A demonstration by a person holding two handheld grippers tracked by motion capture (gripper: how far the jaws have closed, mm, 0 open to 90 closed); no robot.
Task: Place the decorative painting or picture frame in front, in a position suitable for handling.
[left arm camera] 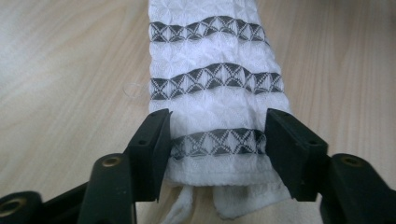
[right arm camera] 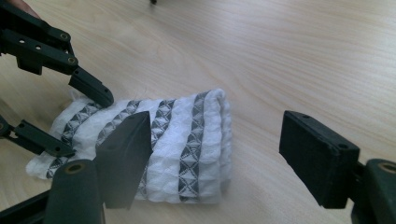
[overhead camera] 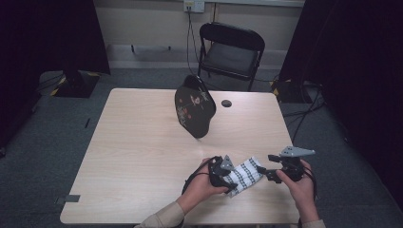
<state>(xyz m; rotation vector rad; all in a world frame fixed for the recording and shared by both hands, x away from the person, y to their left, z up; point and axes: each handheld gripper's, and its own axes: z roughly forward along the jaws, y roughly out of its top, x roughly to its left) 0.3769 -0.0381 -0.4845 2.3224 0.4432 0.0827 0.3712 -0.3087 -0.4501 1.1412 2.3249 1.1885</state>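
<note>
Left gripper (left arm camera: 217, 140) — cloth (left arm camera: 212, 93) end half-hidden

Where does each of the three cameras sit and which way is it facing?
High view: above the person's side, facing forward and down on the table; forearms, left gripper, right gripper.
Left gripper view: on that gripper, along its jaws, which straddle the folded cloth.
Right gripper view: on that gripper, toward the cloth; its open jaws, the left gripper beyond.
Shared: the cloth.

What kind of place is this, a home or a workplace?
Probably a recording room or lab, not a home: black curtains flank the wooden table, cables trail over grey carpet, and a folding chair stands by a bare wall.
</note>
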